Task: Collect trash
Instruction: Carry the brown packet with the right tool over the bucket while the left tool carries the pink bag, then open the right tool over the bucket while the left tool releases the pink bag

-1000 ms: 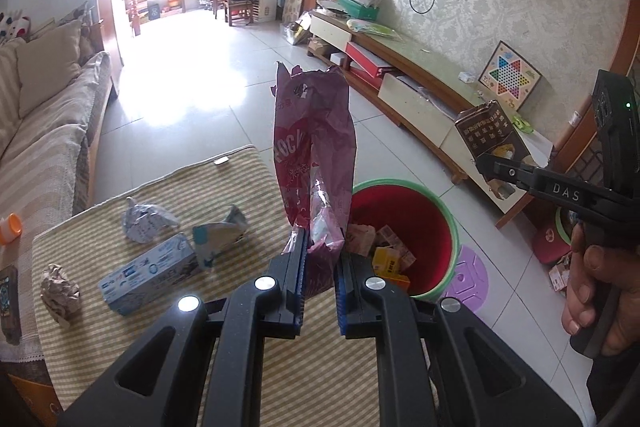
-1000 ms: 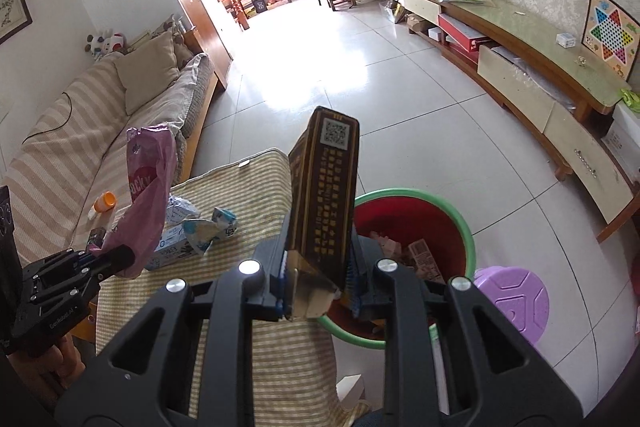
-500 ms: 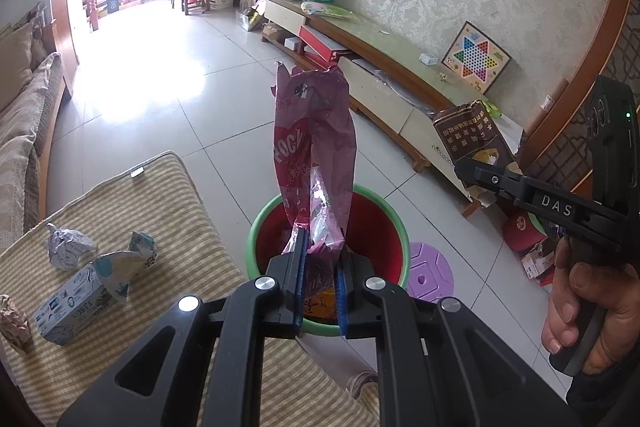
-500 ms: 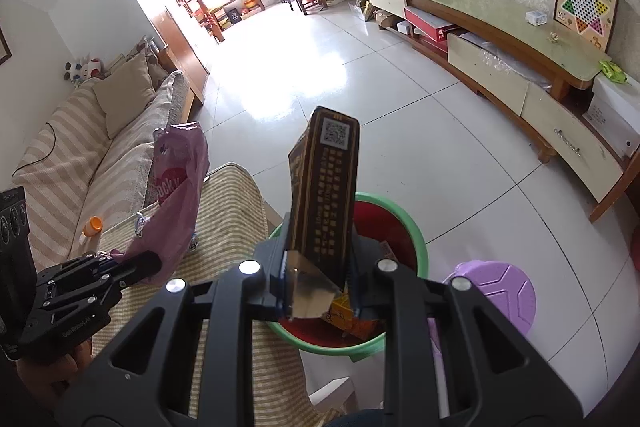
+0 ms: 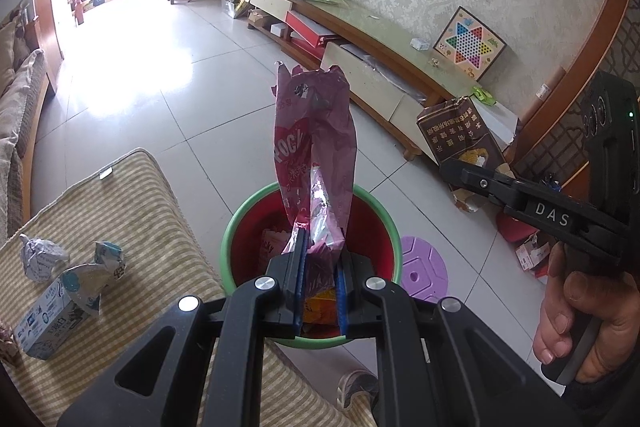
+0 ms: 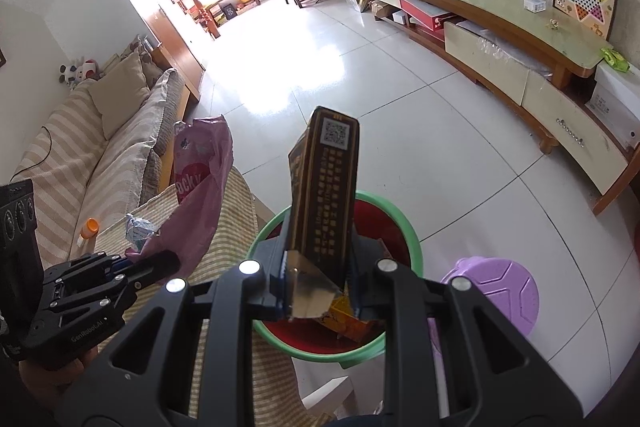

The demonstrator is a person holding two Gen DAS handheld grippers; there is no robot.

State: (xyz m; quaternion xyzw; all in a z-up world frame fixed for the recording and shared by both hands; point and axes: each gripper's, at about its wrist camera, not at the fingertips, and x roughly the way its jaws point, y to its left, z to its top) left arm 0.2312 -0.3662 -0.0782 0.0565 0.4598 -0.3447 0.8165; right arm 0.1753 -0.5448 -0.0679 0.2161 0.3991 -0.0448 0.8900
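Note:
My left gripper [image 5: 319,281] is shut on a pink Pocky wrapper [image 5: 316,151] and holds it upright over the red bin with a green rim [image 5: 240,223]. My right gripper [image 6: 318,283] is shut on a brown carton [image 6: 326,187], upright over the same bin [image 6: 414,247]. The bin holds several wrappers and boxes. In the left wrist view the right gripper [image 5: 460,167] with the carton [image 5: 460,135] is at the right. In the right wrist view the left gripper [image 6: 160,261] with the wrapper [image 6: 200,187] is at the left.
A striped table [image 5: 140,211] at the left carries a blue-white carton [image 5: 44,319], a torn carton [image 5: 94,275] and crumpled paper [image 5: 40,259]. A purple lid [image 5: 422,269] lies on the floor right of the bin. A sofa [image 6: 100,155] and a long TV cabinet [image 6: 500,39] flank the tiled floor.
Both grippers have moved off the table side toward the bin, carrying the wrapper and carton; the bin now lies directly under both. Grips are unchanged.

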